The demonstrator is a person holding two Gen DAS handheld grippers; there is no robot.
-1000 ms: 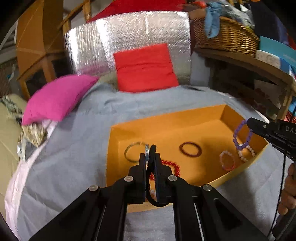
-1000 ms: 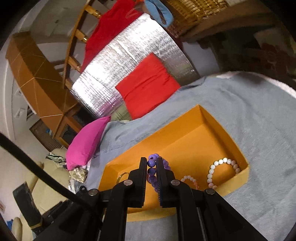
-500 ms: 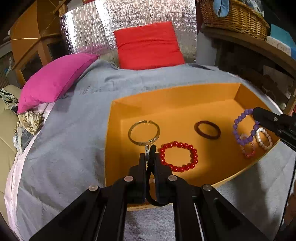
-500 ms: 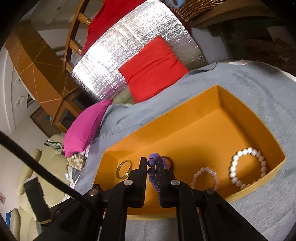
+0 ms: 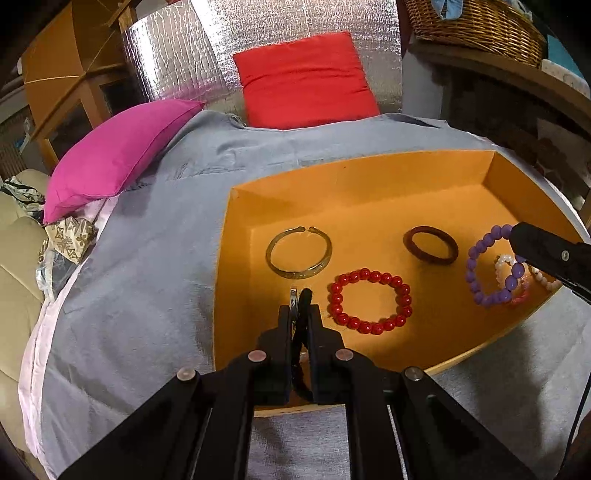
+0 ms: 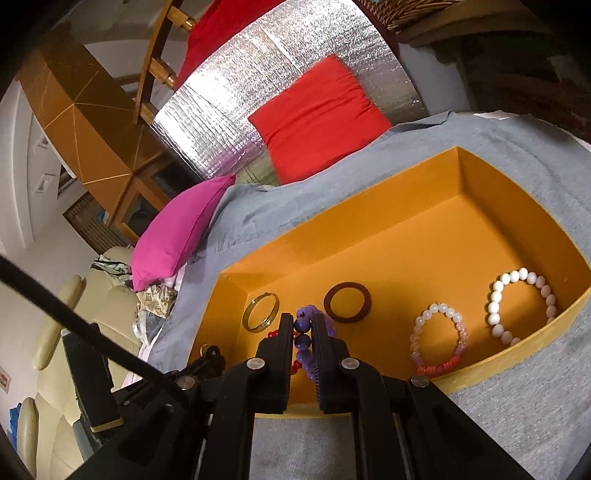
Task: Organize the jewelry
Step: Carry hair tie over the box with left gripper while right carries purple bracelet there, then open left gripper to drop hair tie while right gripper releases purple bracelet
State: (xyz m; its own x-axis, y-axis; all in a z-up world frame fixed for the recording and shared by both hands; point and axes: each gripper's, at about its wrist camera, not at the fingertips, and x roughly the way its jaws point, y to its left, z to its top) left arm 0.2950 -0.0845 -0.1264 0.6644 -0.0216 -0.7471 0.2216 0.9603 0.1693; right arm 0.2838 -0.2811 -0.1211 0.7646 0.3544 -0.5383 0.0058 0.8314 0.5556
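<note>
An orange tray (image 5: 369,177) lies on a grey cloth. On its floor are a gold bangle (image 5: 299,253), a brown bangle (image 5: 430,245) and a red bead bracelet (image 5: 371,301). My left gripper (image 5: 299,308) hangs over the tray's near left part, shut on a thin black band (image 5: 306,299) with a silver piece. My right gripper (image 6: 303,325) is shut on a purple bead bracelet (image 6: 303,326), which dangles over the tray's right end (image 5: 487,273). Below it lie a pink bead bracelet (image 6: 437,339) and a white bead bracelet (image 6: 521,306).
A red cushion (image 5: 306,81) and a pink cushion (image 5: 118,155) rest at the far edge of the grey cloth (image 5: 147,280), against a silver foil panel (image 5: 177,55). A wicker basket (image 5: 476,26) stands on a shelf at the right. A beige sofa (image 6: 55,332) lies left.
Both grippers have tipped downward toward the tray, which now looks larger. The right gripper carried the purple bracelet leftward over the tray floor. Both grips are unchanged.
</note>
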